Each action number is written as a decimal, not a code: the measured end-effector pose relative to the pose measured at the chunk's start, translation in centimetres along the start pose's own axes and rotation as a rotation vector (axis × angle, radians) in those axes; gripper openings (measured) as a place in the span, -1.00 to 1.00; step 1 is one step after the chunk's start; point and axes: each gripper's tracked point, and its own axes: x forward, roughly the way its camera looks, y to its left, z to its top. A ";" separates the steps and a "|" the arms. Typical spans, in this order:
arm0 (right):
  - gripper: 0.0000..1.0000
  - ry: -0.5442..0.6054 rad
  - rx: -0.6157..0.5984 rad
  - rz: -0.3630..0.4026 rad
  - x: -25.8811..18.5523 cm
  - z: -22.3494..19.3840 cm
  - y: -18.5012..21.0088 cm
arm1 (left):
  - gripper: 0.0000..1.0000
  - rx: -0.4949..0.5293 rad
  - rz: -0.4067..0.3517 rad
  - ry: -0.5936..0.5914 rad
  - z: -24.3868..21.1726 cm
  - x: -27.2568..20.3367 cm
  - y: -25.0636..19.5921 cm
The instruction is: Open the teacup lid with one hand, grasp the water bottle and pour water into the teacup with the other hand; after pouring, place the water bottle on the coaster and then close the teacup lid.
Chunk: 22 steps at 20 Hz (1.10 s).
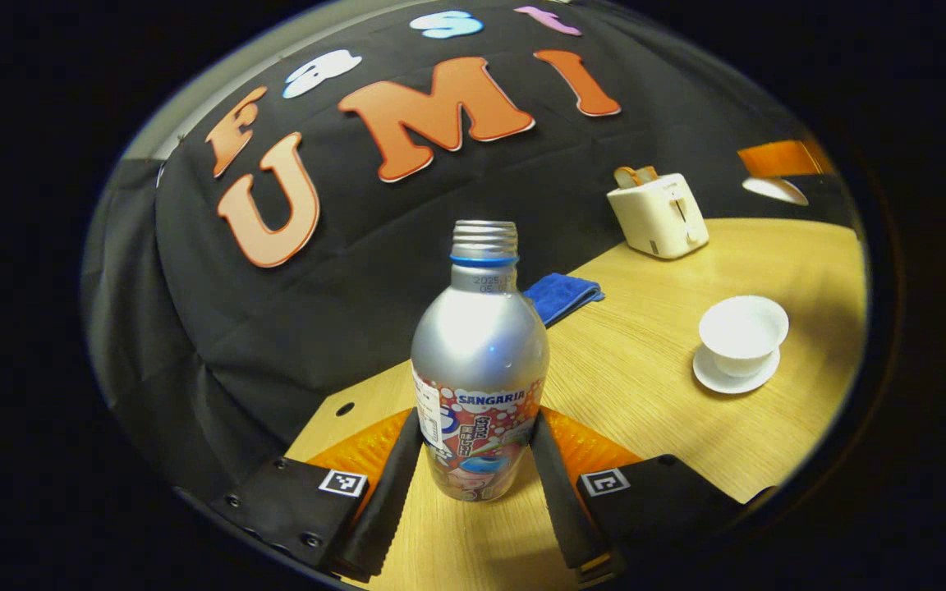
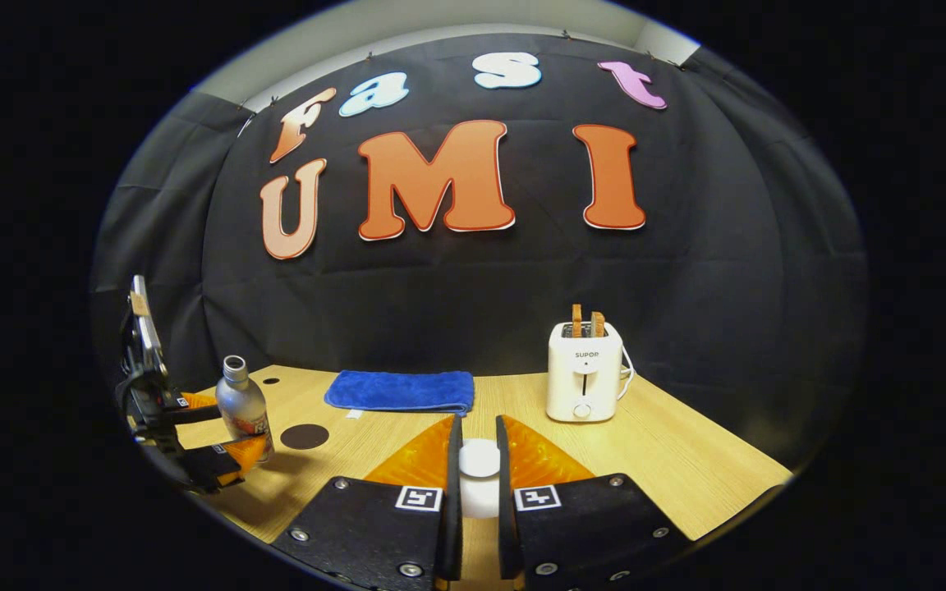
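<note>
A silver water bottle (image 1: 479, 353) with a bare threaded neck stands upright between the fingers of my left gripper (image 1: 477, 435), which is shut on its labelled lower half. In the right gripper view the same bottle (image 2: 243, 406) and the left gripper (image 2: 194, 435) show at the far left, close to a dark round coaster (image 2: 305, 436). A white teacup (image 1: 742, 328) sits uncovered on its saucer (image 1: 736, 376) at the right of the table. My right gripper (image 2: 479, 461) is shut on the white teacup lid (image 2: 479, 456).
A white toaster (image 2: 582, 382) with two slices of toast stands at the back of the wooden table (image 2: 670, 460). A folded blue cloth (image 2: 401, 391) lies along the back edge, between the bottle and the toaster. A small hole (image 1: 345, 408) marks the tabletop near the bottle.
</note>
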 end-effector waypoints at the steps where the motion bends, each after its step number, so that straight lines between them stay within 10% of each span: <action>1: -0.65 -0.001 0.003 -0.002 0.0 0.0 -0.2 | 0.58 0.029 -0.009 0.001 0.0 0.1 -0.4; 22: -0.65 -0.011 0.018 -0.026 -0.1 0.7 -3.5 | 0.55 0.614 -0.055 -0.016 2.0 2.7 -5.1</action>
